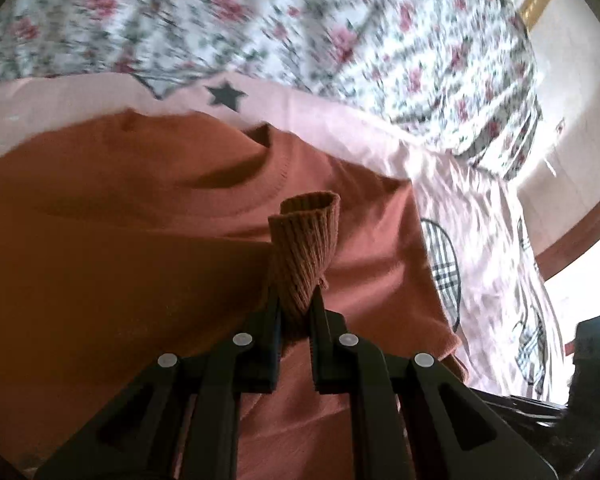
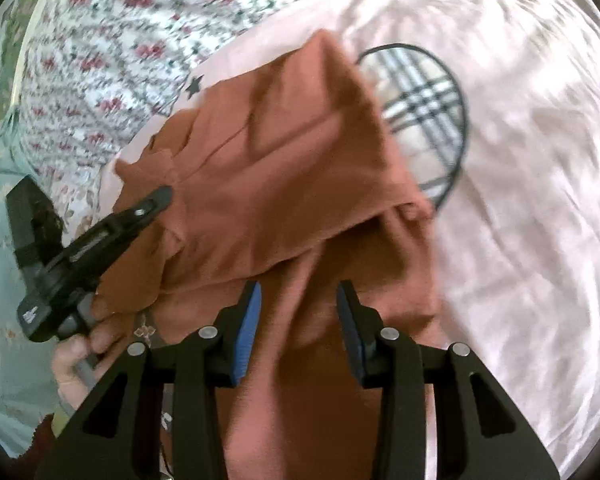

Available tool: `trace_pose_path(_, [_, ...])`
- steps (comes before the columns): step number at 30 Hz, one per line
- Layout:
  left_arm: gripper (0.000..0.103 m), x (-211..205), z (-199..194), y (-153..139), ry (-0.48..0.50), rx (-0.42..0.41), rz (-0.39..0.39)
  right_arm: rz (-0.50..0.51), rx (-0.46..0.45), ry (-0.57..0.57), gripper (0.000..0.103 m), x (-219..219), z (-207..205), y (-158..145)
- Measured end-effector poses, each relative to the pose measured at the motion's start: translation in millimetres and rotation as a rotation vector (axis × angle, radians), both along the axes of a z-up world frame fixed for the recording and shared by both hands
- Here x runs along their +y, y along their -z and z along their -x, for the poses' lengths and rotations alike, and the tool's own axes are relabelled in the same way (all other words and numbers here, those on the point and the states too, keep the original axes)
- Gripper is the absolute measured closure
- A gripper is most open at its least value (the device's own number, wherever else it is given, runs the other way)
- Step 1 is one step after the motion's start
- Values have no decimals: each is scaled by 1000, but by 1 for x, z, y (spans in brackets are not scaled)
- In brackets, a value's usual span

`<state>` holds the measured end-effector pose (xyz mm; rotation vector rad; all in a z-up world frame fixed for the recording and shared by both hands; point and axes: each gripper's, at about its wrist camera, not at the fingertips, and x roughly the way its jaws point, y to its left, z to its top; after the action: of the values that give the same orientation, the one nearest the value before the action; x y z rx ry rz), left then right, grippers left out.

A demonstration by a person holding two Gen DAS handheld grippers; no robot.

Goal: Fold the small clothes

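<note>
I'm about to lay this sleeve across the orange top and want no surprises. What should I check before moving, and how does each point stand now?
1. Left gripper clamped on the ribbed cuff: ok, cuff pinched between its fingers.
2. Right gripper free: ok, open above the orange top, nothing between its fingers.
3. Top's body lying flat: not ok, a fold is raised and bunched.
4. Neckline visible for reference: ok.
5. Pink sheet underneath smooth: not ok, wrinkled.
6. Other sleeve's position: cannot tell.
</note>
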<state>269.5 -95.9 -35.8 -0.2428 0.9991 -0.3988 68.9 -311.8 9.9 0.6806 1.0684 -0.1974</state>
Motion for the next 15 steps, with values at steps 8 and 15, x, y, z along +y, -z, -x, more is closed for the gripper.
trace_pose_path(8, [38, -7, 10, 8, 17, 65, -1, 19, -21, 35, 62, -17, 1, -9])
trace_pose_path(15, [38, 75, 77, -5, -62, 39, -109, 27, -32, -70, 62, 18, -37, -2])
